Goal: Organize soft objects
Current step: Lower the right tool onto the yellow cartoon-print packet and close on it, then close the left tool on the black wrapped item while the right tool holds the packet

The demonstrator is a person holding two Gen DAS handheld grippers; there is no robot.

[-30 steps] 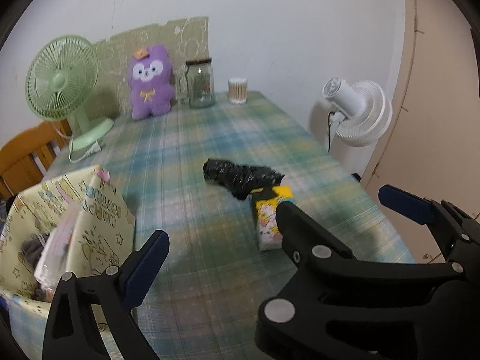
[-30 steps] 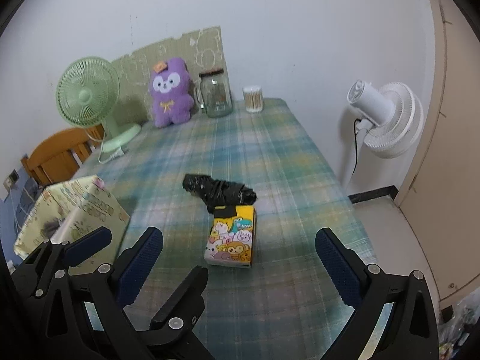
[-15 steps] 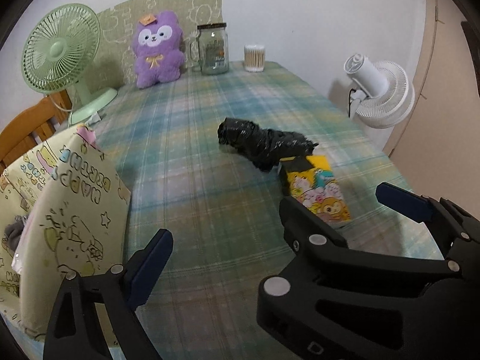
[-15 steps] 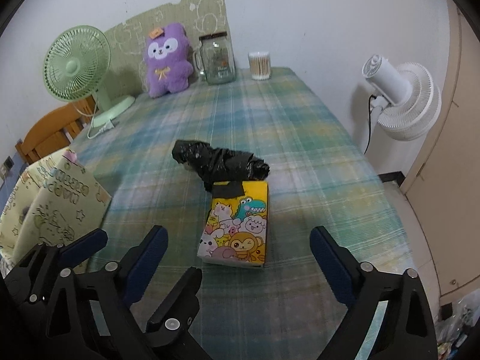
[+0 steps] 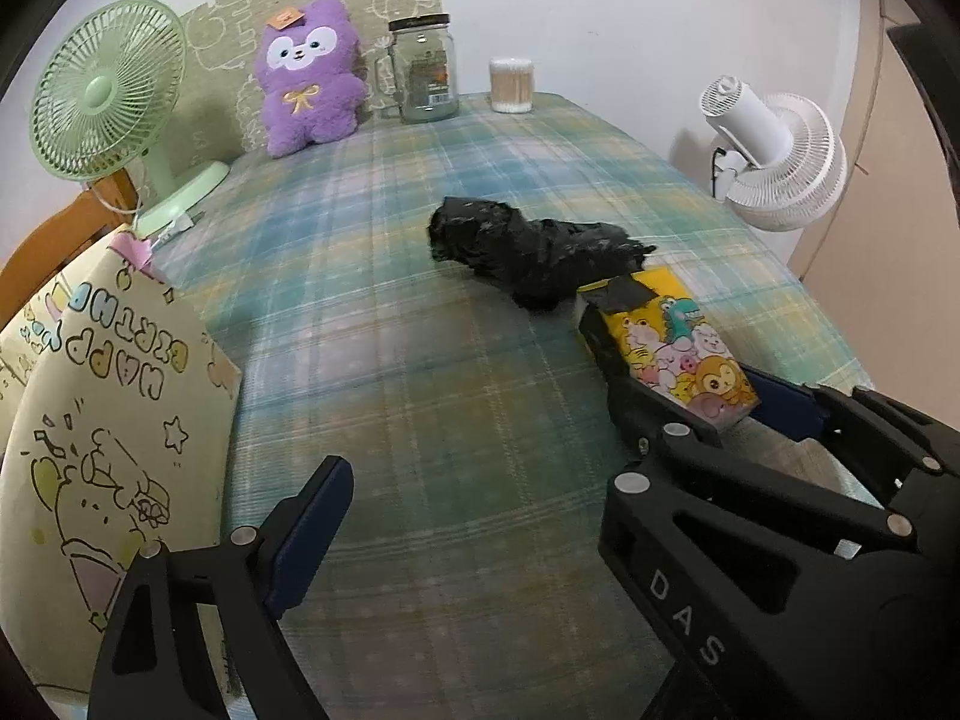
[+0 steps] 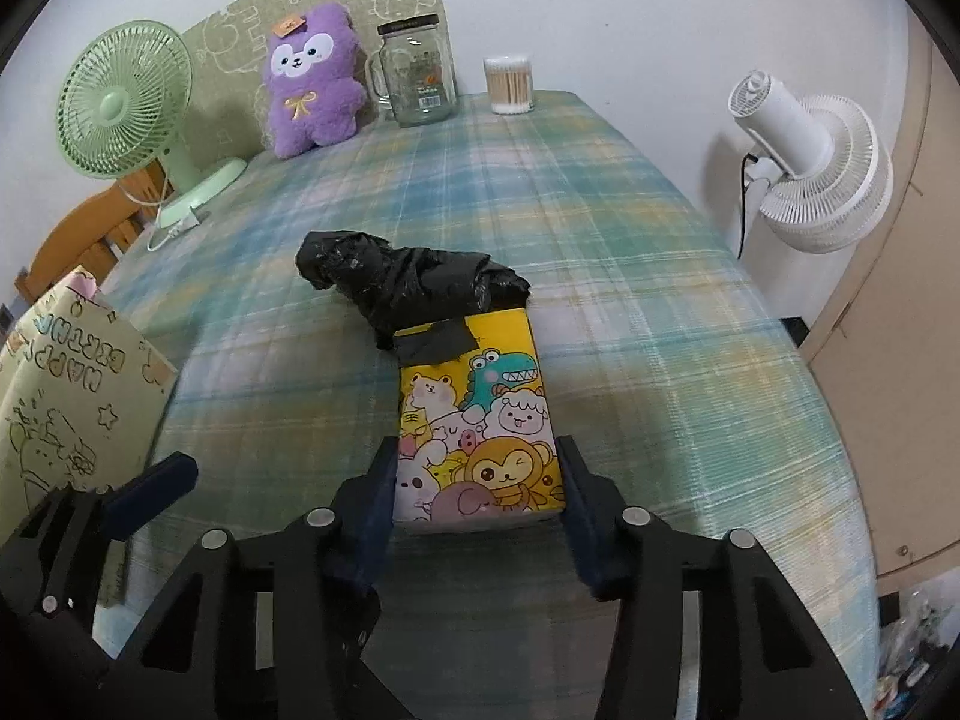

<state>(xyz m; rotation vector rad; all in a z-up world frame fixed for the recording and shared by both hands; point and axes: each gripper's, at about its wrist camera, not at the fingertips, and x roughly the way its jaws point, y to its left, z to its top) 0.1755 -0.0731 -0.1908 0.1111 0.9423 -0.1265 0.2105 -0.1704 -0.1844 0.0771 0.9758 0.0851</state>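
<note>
The right tongs (image 6: 477, 504) pinch one cartoon-printed tissue pack (image 6: 477, 426) lying on the plaid tabletop (image 6: 630, 276), its far end touching one crumpled black plastic bag (image 6: 414, 282). The left tongs (image 5: 540, 498) are spread, beside one birthday gift bag (image 5: 102, 420). Two fans: green (image 6: 126, 102), white (image 6: 810, 180).

Surface: table under a blue-green plaid cloth (image 6: 600, 228).
Far edge, by the wall: purple plush toy (image 6: 312, 81), glass jar with a dark lid (image 6: 417, 75), tub of cotton swabs (image 6: 509, 84).
Far left: green desk fan (image 6: 129, 102), its base on the cloth.
Middle: crumpled black plastic bag (image 6: 414, 282), touching the yellow cartoon-animal tissue pack (image 6: 477, 414) just nearer.
Near left: cream "Happy Birthday" gift bag (image 5: 108, 396).
</note>
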